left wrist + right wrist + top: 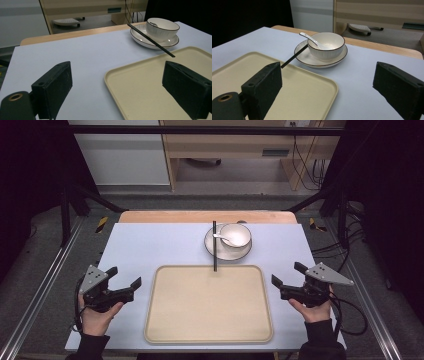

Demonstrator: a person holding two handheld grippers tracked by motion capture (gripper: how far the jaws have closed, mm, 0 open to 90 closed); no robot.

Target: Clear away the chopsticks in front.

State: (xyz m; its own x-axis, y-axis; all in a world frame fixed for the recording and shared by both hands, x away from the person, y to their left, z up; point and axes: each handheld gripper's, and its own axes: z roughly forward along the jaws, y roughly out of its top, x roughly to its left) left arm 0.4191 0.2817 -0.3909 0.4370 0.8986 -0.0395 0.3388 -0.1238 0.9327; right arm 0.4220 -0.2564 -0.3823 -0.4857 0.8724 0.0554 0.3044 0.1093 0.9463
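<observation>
A beige tray (pixel 165 320) lies at the middle of the table, nothing on it. Behind it a white bowl (pixel 239 233) holding a white spoon (pixel 221 237) stands on a white plate (pixel 216 251). Black chopsticks (pixel 215 247) rest across the plate's left side, their near tips over the tray's far rim. My left gripper (pixel 125 275) is held left of the tray, open and holding nothing. My right gripper (pixel 287 273) is held right of the tray, also open with nothing in it. The left gripper view shows its jaws (pixel 117 72) wide apart over the tray's corner (pixel 150 82). The right gripper view shows the bowl (pixel 325 46) ahead.
A pale blue mat (pixel 150 245) covers the table, with a wooden edge (pixel 200 216) at the back. Metal rails (pixel 45 285) run along both sides. Cables (pixel 350 315) trail off the right gripper. A wooden cabinet (pixel 225 145) stands beyond the table.
</observation>
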